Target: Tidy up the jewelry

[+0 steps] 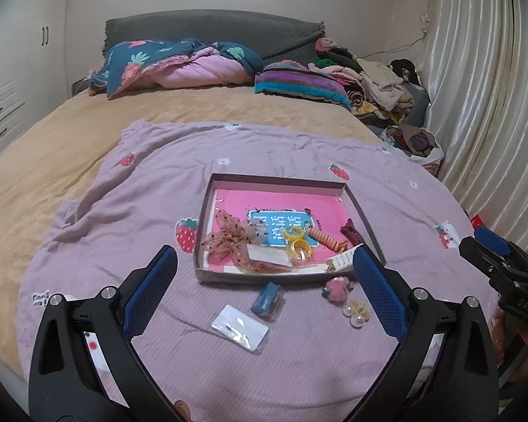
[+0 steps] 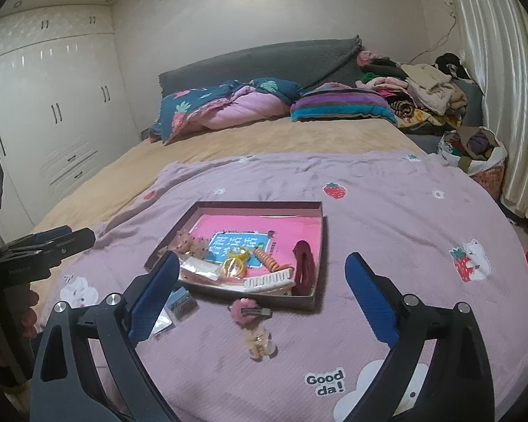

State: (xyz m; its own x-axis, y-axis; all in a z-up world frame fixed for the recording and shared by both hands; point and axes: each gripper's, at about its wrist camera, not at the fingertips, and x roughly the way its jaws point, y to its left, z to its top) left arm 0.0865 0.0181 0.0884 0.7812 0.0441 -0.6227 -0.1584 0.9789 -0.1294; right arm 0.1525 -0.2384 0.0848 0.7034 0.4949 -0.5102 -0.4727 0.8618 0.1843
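Both the left gripper point(image 1: 264, 281) and the right gripper point(image 2: 262, 285) hover low over the lilac blanket point(image 1: 130, 218), aimed at the shallow box point(image 1: 364, 207), and each has its blue fingers spread wide with nothing between them. The box already holds a bow, yellow rings point(image 1: 299, 246), an orange coil point(image 2: 269, 260) and a white claw clip point(image 2: 269, 278), while a pink clip point(image 2: 244, 311), a pearl clip point(image 2: 258, 346), a blue packet point(image 1: 265, 299) and a clear card point(image 1: 239, 327) lie on the blanket just before its near wall. The left view shows the clear card whole, which the right view mostly hides behind a finger, and the right view alone shows the words "Good da!" point(image 2: 325, 383) printed on the blanket.

Both grippers — left gripper point(image 1: 264, 263), right gripper point(image 2: 262, 270) — agape, empty
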